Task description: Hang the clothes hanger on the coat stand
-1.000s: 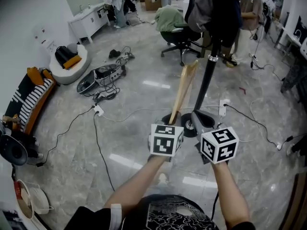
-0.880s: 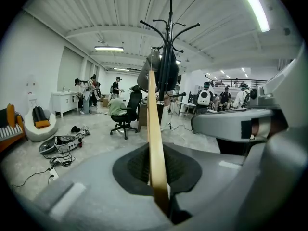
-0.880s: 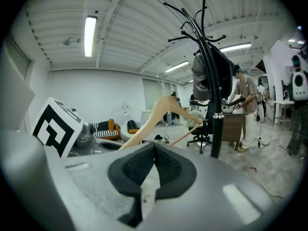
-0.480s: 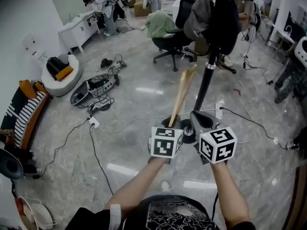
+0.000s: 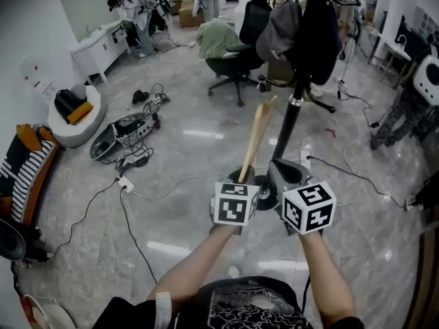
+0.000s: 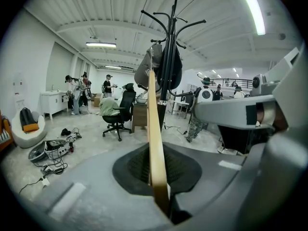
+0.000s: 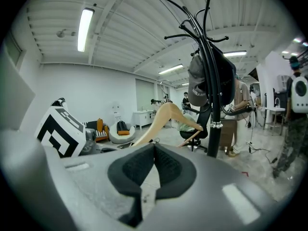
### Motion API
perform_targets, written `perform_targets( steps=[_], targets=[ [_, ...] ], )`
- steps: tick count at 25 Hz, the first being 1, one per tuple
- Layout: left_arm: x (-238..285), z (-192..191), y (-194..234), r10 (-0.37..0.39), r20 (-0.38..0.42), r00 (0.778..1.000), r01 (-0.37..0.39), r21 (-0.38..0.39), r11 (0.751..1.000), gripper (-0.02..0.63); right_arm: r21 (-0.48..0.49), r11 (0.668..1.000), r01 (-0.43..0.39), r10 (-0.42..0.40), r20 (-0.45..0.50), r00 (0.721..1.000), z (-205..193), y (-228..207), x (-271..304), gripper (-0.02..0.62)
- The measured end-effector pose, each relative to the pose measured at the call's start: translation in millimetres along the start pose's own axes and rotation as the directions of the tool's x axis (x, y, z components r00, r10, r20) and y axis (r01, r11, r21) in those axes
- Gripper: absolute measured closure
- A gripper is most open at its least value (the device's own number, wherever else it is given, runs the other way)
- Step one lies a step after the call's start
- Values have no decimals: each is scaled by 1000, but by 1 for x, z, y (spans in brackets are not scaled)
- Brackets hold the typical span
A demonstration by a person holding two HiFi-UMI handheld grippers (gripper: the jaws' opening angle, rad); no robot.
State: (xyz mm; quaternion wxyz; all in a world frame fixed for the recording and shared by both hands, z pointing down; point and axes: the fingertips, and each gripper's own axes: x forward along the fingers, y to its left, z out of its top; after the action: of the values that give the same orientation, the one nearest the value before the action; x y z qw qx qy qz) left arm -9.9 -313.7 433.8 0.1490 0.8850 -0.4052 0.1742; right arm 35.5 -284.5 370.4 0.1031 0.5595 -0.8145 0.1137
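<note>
Grey marbled floor (image 5: 192, 115) strewn with cables (image 5: 134, 160). At ten o'clock a white cabinet (image 5: 99, 43) against the pale wall (image 5: 27, 26), at twelve a black office chair (image 5: 236, 64), at nine a striped sofa (image 5: 24, 173). Overhead, ribbed white ceiling (image 6: 120, 18) with strip lights (image 6: 101, 44).

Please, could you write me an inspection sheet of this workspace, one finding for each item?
Surface: grey polished floor.
Job's things: wooden hanger held by one end, not yet on the coat stand, which already carries a dark bag.
Clutter: open case with tangled gear on the floor.
Grippers: left gripper shut on the hanger; right gripper shut, nothing between its jaws.
Cables: power strip and loose cords lying across the floor.
Surroundings: office chair with a green garment; people at the far end.
</note>
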Motion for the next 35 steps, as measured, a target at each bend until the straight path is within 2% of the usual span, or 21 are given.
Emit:
perform_targets(
  steps=[10, 22, 35],
  targets=[
    [40, 2, -5, 15, -15, 1000, -15, 5, 1000, 594, 0, 1000, -3, 3, 2, 1000, -8, -38, 11, 595],
    [83, 12, -23, 60, -27, 998, -60, -5, 998, 594, -6, 998, -55, 55, -7, 998, -4, -89, 21, 595],
    [115, 23, -23, 106, -39, 994, -107, -20, 994, 594, -15, 994, -105, 105, -32, 994, -3, -119, 40, 595]
  ],
)
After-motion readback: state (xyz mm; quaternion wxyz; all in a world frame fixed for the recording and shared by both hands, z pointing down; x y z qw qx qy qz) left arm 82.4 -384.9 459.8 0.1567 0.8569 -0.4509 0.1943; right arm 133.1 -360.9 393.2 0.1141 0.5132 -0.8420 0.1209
